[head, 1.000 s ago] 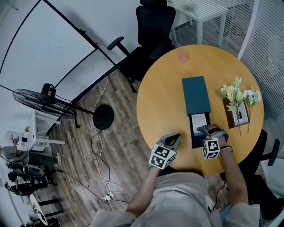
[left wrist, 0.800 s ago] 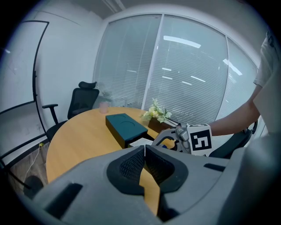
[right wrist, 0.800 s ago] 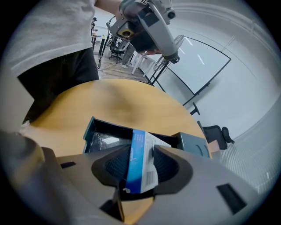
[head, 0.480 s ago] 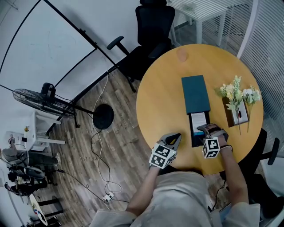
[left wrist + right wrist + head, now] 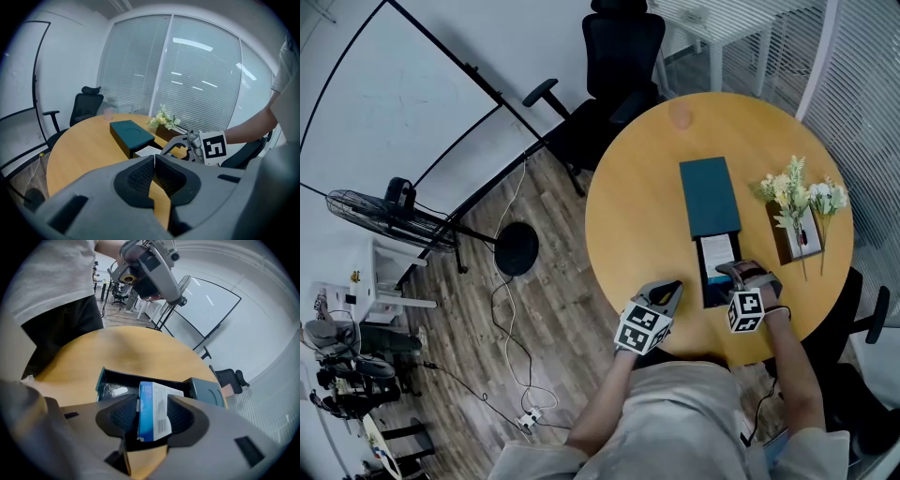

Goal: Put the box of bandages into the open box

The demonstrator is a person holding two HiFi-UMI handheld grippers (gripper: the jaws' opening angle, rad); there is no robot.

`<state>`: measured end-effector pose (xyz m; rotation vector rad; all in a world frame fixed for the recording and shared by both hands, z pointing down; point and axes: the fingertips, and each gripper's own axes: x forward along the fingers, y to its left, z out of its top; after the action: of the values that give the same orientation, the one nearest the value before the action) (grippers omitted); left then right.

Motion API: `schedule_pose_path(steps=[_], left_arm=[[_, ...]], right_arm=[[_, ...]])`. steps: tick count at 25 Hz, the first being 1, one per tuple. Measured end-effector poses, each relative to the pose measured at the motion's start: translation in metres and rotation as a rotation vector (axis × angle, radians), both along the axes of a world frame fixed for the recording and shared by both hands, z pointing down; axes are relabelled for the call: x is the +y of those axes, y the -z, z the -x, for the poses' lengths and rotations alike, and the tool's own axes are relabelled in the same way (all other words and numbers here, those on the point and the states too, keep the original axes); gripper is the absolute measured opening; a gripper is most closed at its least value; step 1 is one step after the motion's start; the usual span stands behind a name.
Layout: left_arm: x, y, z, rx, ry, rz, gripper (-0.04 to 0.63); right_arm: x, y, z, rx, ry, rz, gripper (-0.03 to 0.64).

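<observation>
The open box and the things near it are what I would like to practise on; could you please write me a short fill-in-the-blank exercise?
1. The box of bandages is blue and ___.
2. The open box lies on a ___ wooden table.
3. The left tongs are ___, with nothing between them.

Missing words: white; round; shut.

Round wooden table (image 5: 637,216): dark open box (image 5: 710,298), teal lid (image 5: 709,197) adjoining, flowers (image 5: 794,199) near edge.
</observation>
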<state>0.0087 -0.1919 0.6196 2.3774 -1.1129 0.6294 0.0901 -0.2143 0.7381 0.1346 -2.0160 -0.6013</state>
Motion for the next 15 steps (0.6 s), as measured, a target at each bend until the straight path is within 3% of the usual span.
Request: schedule_pose_path(steps=[15], left_arm=[[0.006,-0.002,-0.015,0.011,-0.04,-0.006,0.011]], right_arm=[[0.01,0.022,-0.001,-0.058,-0.087,-0.027,0.198]])
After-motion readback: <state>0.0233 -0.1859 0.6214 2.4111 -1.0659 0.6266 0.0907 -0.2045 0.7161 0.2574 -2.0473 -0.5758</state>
